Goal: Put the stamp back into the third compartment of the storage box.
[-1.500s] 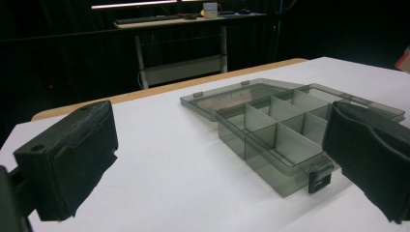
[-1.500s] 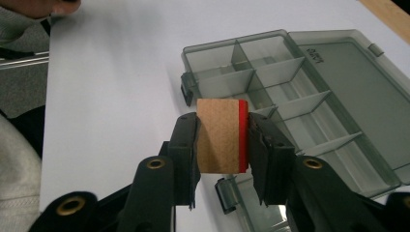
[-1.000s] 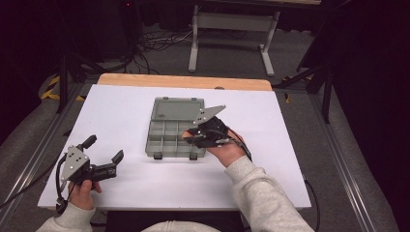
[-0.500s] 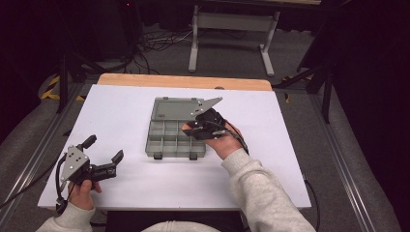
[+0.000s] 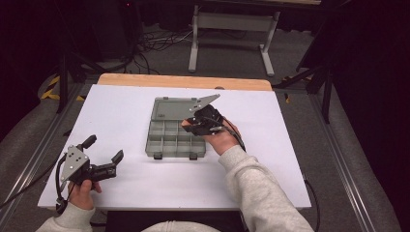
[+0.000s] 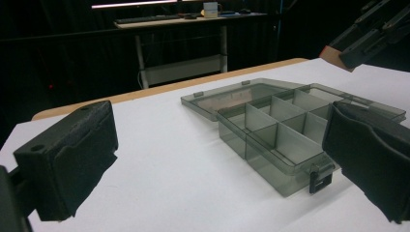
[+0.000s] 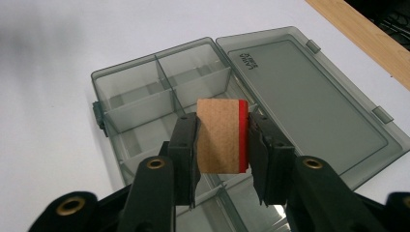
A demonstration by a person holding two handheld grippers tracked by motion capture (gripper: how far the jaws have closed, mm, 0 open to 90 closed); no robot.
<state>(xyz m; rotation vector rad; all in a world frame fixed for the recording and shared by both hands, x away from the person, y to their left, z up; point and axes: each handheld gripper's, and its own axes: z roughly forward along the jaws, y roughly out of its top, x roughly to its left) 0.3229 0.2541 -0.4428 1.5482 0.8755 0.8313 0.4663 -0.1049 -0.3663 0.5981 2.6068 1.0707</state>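
White sheeting covers the table (image 5: 145,183), with dark floor, cables and a metal stand beyond its wooden far edge. At its middle lies the smoke-grey translucent plastic organiser box (image 5: 175,140), its hinged lid (image 5: 175,107) thrown flat open on the far side and its divided compartments looking bare.

The right gripper (image 5: 190,124) now hangs over the box's right-hand compartments, near the hinge line; half a second ago it sat a shade farther toward the lid, and a second ago nearer the person, so the hand has been adjusting its position over the tray rather than travelling. That suggests the carry is over and the work has come down to choosing a cell and lowering the load into it.

What it carries is plain from the right gripper view: a small tan block with one red face (image 7: 221,136), like cork or wood, pinched between the two black jaws, which press on its opposite sides, the red face against one jaw. Below it the dividers and the flat lid (image 7: 309,101) spread out. From the high view that block is too small to pick out.

Well apart, at the near left corner of the table, the left gripper (image 5: 102,150) rests idle in its hand with jaws spread wide and nothing between them. Its own view looks low across the sheet at the box (image 6: 275,140), showing a black latch (image 6: 320,180) on the front wall, and the right gripper (image 6: 372,34) hanging at the upper right.
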